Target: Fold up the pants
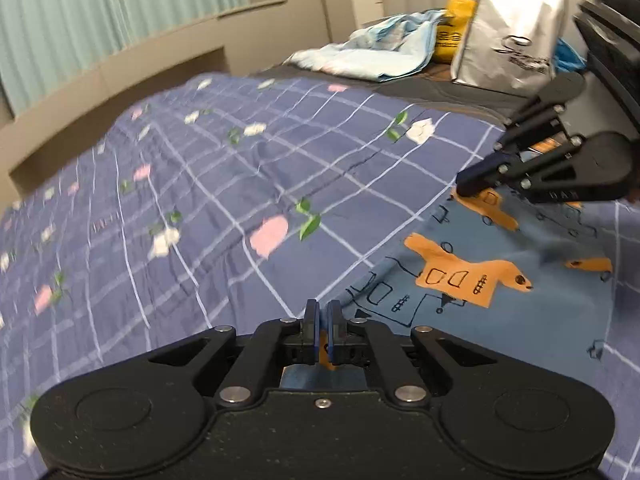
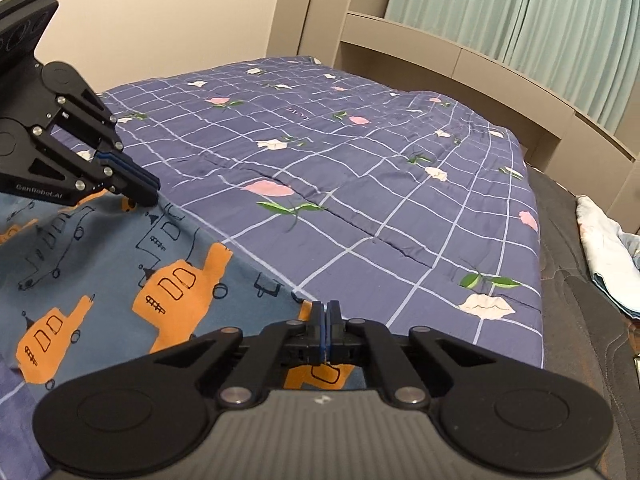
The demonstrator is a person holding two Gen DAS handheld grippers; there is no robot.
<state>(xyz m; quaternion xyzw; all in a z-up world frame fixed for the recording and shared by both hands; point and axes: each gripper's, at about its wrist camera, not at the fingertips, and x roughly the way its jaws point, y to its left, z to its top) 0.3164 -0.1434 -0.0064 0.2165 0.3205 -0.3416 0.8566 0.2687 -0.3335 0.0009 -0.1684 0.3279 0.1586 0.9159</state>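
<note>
Blue pants (image 1: pixel 460 276) printed with orange cars lie on a purple checked quilt (image 1: pixel 224 184). In the left wrist view my left gripper (image 1: pixel 322 308) is shut on the pants' near edge, with a strip of fabric showing between its pads. My right gripper (image 1: pixel 466 186) comes in from the right and pinches the same edge further along. The right wrist view shows the pants (image 2: pixel 120 248) spreading to the left, my right gripper (image 2: pixel 326 308) shut on their edge, and my left gripper (image 2: pixel 146 196) clamped on the cloth at the upper left.
The quilt (image 2: pixel 380 168) covers most of the bed. Behind it a silver bag (image 1: pixel 512 40), a yellow container (image 1: pixel 456 28) and a crumpled light blue cloth (image 1: pixel 380 52) rest on the dark mattress (image 2: pixel 580 320). A beige ledge (image 2: pixel 480 60) and curtains run along the wall.
</note>
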